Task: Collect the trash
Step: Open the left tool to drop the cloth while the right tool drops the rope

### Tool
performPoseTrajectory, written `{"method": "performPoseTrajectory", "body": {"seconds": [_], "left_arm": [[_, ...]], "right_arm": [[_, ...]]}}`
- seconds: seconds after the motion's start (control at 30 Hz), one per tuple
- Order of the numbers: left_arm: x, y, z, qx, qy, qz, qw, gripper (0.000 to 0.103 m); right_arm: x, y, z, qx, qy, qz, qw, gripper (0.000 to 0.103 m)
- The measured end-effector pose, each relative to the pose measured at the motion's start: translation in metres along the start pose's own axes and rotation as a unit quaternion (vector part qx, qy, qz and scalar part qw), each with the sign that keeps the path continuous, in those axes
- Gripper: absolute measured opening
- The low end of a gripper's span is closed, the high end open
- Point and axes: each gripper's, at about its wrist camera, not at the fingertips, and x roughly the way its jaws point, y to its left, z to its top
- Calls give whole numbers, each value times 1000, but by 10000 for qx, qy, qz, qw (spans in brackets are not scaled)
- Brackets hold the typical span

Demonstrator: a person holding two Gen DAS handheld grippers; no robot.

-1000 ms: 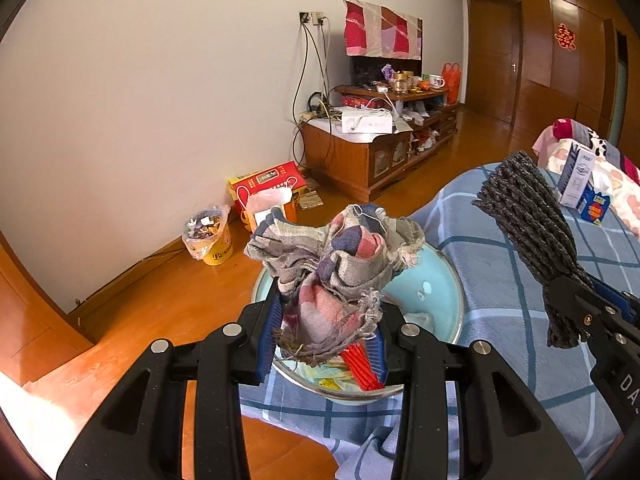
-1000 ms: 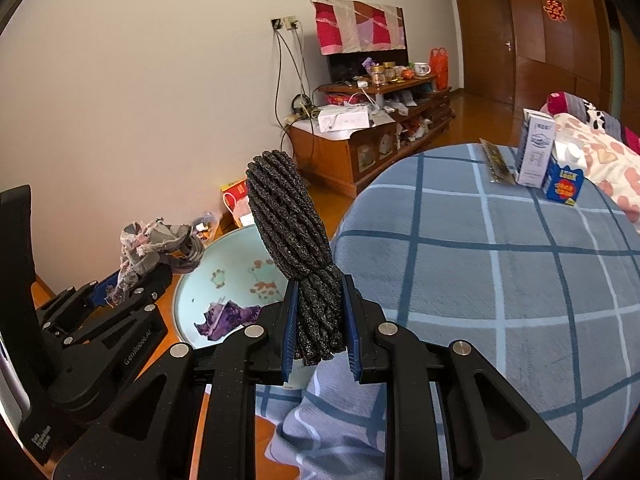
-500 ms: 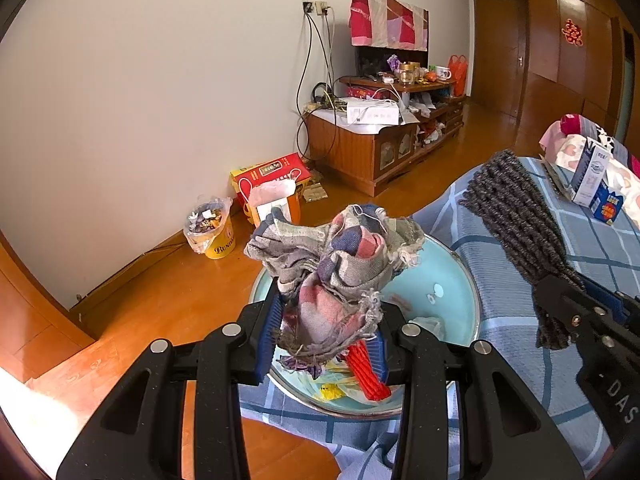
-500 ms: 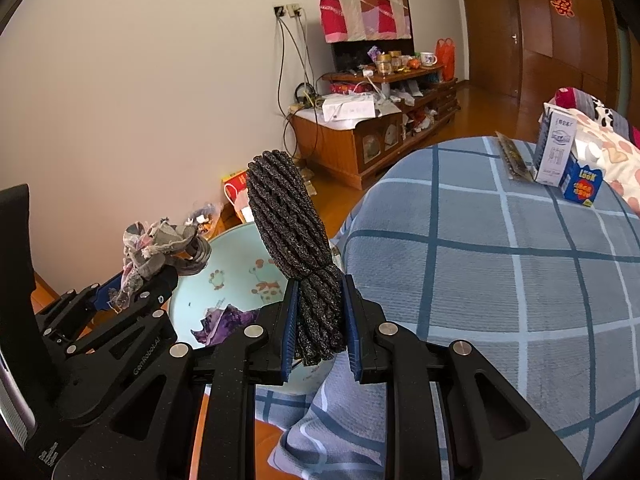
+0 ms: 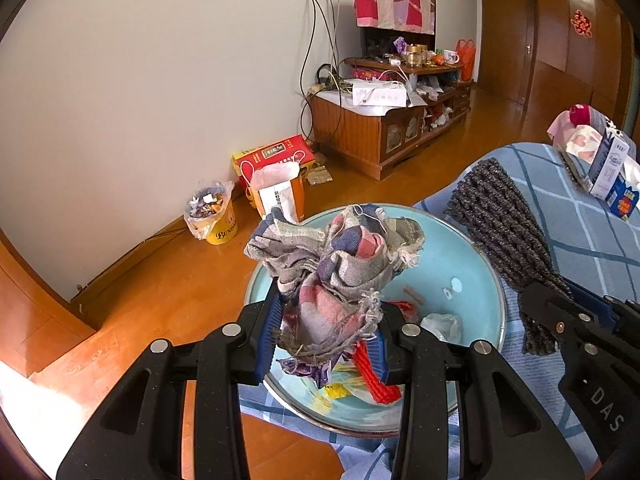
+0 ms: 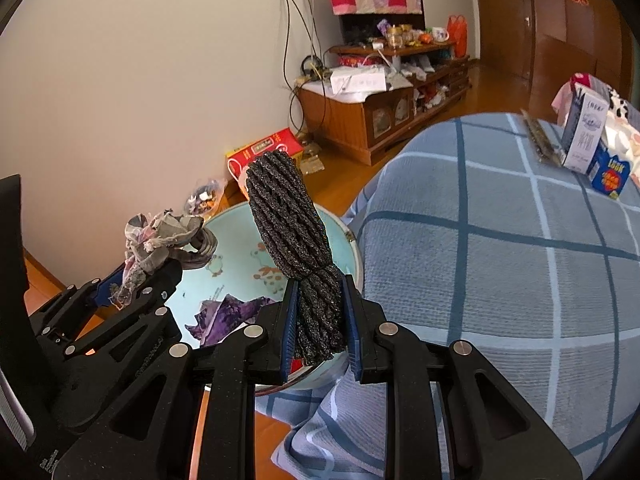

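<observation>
step: both grippers loaded and over the basin; drop-off stage of the trash collection, I judge.
left gripper (image 5: 326,344): clamped on a crumpled, frayed plaid cloth rag in grey, pink and blue (image 5: 336,276); rag bulges above the jaws, loose threads hanging at 6 o'clock.
right gripper (image 6: 320,320): clamped on a dark grey bundle of twisted rope cords (image 6: 292,240), gripped near its lower end, the rest standing up toward 12 o'clock.
basin: round light-blue enamel basin with a metal rim (image 5: 472,256), sits on the edge of the bed with the blue checked cover (image 6: 500,260); already holds a red ribbed plastic strip (image 5: 374,376), purple crumpled wrapper (image 6: 232,312), white scrap.
where: rag directly over the basin's near side; cord bundle at its 3 o'clock rim in the left view.
next: likely open the jaws over the bowl; frayed rag may snag on the pads, the stiff bundle could tip over the rim.
textures: rag soft, limp; cords coarse, stiff; basin glossy, hard.
</observation>
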Motion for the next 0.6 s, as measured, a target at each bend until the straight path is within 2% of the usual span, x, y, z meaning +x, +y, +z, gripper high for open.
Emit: {"method": "performPoseTrajectory", "body": {"seconds": [0.17,0.2,0.23,0.47,0.53,0.6], "left_arm": [[8,-1,4,8,85,22,10000,38],[9,-1,4,6,95,35,9999,39],[10,-1,5,0,105,47,9999,39],[12,-3,5,17,138,100,9999,49],[10,-4,5,7,129,70,9999,54],[7,-6,6,24,101,35,9999,75]], "right_arm": [[17,-1,6,-1,263,251,9993,27],[20,0,6,-11,299,336,9990,32],[21,-3,8,14,301,357,9989,36],[9,-10,6,206,64,418,9989,39],[4,-15,5,311,-6,414,9987,39],[-3,-20,4,429,-109,385,9983,40]]}}
